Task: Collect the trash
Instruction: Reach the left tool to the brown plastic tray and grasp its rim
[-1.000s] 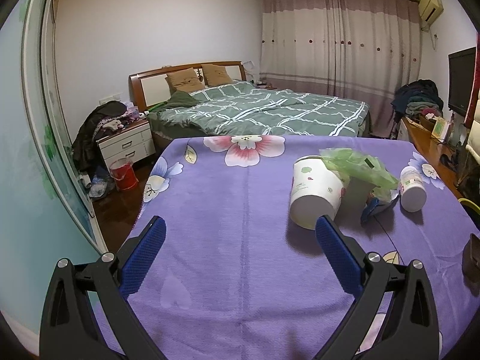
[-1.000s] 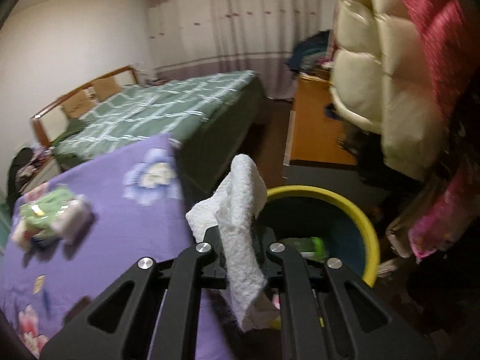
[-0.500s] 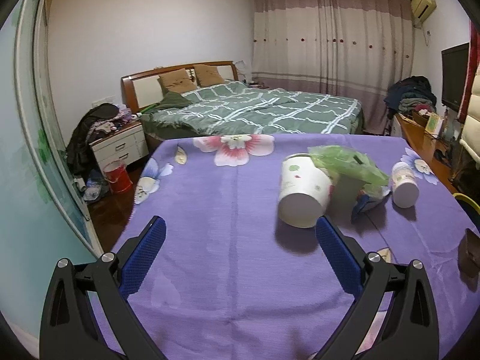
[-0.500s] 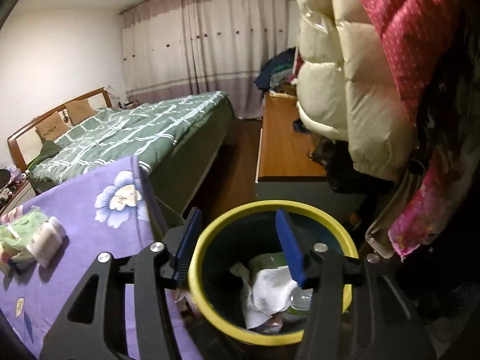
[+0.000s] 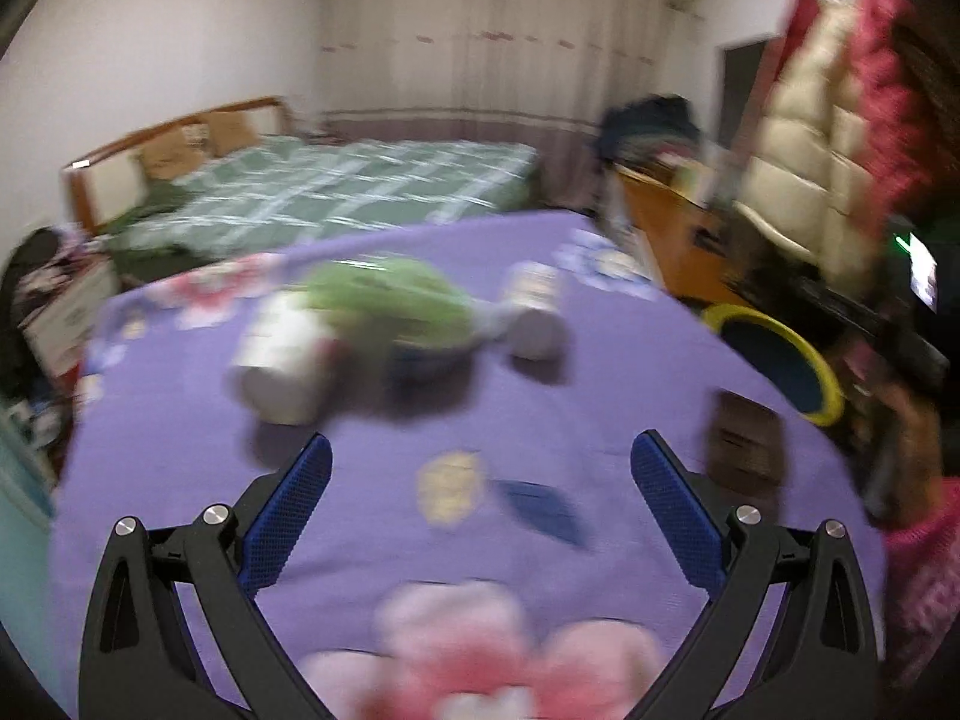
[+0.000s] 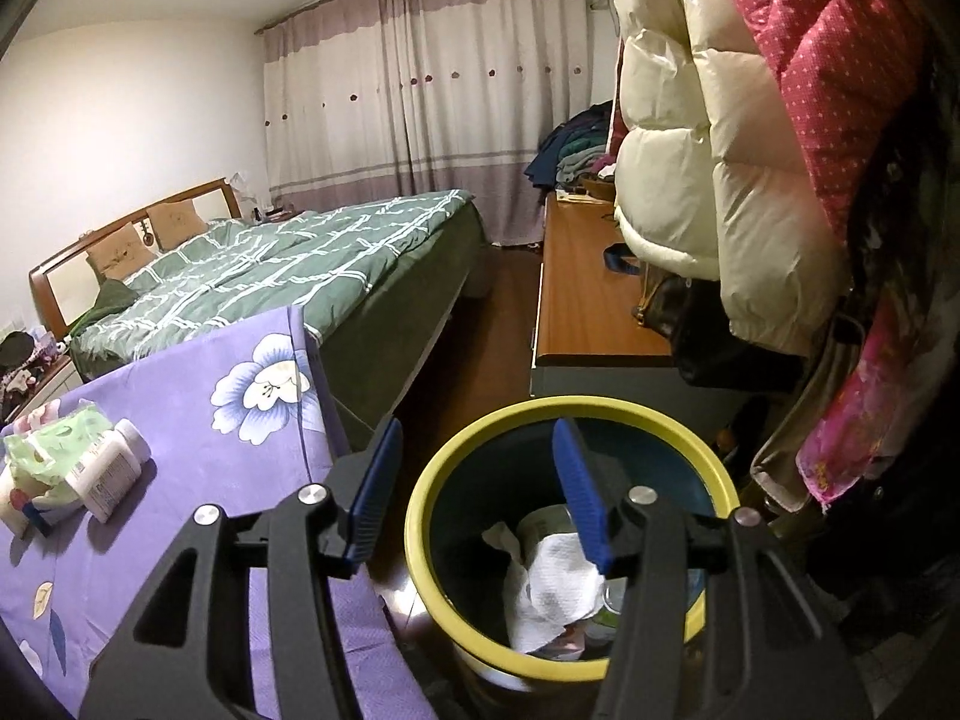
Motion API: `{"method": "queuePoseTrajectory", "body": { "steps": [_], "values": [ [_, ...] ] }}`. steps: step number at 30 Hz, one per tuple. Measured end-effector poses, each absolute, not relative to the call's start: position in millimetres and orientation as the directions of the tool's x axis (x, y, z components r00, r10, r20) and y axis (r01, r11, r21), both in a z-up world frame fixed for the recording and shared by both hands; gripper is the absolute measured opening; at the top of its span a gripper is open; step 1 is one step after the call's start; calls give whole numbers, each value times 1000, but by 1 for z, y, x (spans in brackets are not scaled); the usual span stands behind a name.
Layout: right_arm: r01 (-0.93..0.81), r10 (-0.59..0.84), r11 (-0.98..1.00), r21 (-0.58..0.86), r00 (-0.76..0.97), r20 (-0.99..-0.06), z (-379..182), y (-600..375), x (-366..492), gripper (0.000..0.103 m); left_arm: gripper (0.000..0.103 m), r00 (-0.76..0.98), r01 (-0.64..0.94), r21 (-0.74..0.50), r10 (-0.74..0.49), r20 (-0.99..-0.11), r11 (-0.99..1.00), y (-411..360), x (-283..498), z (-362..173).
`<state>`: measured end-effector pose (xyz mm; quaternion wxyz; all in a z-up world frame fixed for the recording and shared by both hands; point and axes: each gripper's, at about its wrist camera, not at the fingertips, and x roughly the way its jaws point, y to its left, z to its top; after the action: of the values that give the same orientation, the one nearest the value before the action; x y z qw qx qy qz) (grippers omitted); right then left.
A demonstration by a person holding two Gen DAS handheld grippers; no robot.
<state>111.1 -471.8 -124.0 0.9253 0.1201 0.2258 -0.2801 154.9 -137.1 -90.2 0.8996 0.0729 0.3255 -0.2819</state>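
Observation:
My right gripper is open and empty above the yellow-rimmed bin. A white crumpled tissue lies inside the bin on other trash. My left gripper is open and empty over the purple flowered tablecloth; this view is blurred. On the cloth ahead lie a tipped white paper cup, a green plastic bag, a white bottle and a small dark packet. The bin also shows at the table's right edge. The bottle and bag show in the right wrist view.
A bed with a green checked cover stands beyond the table. A wooden desk and hanging padded coats are right of the bin. A person's pink sleeve is at the right edge.
My right gripper opened and dropped the white tissue into the bin, then opened wider. My left gripper swung right and forward across the table, bringing the bin into view.

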Motion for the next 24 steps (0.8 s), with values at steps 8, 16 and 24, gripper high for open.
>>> {"method": "queuePoseTrajectory", "body": {
  "steps": [8,16,24],
  "values": [
    [572,-450,809,133,749,-487,-125,-476,108,53,98,409,733,-90,-543,-734,675,-214,124,-126],
    [561,-435,815,147,759,-485,-125,-478,107,53,98,331,784,-91,-538,-776,614,-272,126,-137],
    [555,-422,816,161,764,-488,-126,-481,107,54,93,331,783,-44,-476,-815,620,-306,140,-148]
  ]
}}
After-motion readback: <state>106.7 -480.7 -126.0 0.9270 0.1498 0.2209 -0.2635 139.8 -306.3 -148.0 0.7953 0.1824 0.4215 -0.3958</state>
